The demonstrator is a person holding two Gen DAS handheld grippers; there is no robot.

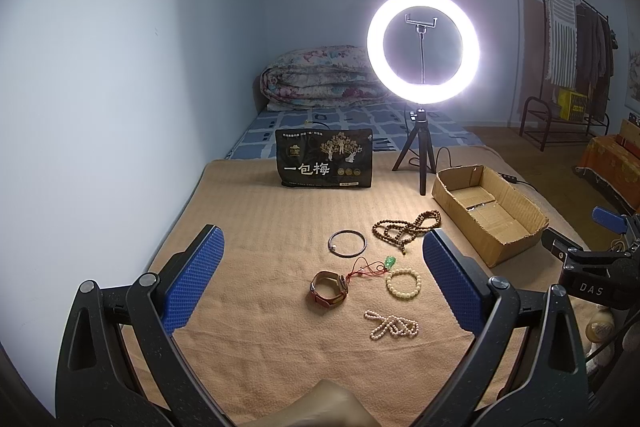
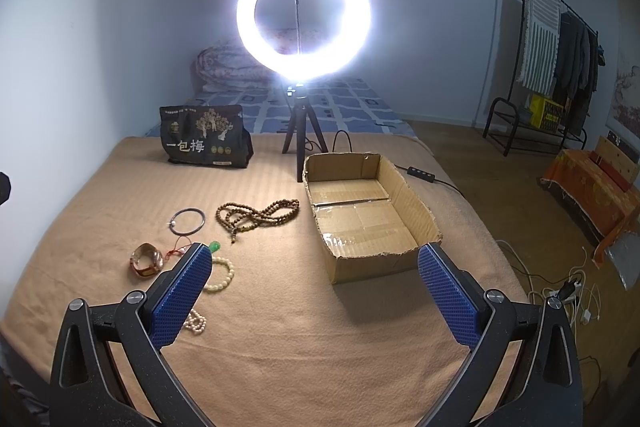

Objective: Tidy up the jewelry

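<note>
Cardboard box [image 2: 372, 215] is seen empty; nothing is sorted yet. Left claw [image 1: 323, 255] and right claw [image 2: 316, 267] are held wide, empty.

Bed [image 1: 260, 227] spread with tan blanket, jewelry laid out beside open cardboard box [image 2: 416, 203].

Brown bead necklace [image 1: 408, 227] nearest the box, thin dark bangle [image 1: 347, 244] just left of it; closer in, leather band [image 1: 329, 290], green pendant on red cord [image 1: 390, 261], cream bead bracelet [image 1: 403, 283] and pearl strand [image 1: 392, 325]. Farther back: black snack bag [image 1: 324, 158], ring light on tripod [image 1: 422, 47], folded floral quilt [image 1: 320, 77].
</note>
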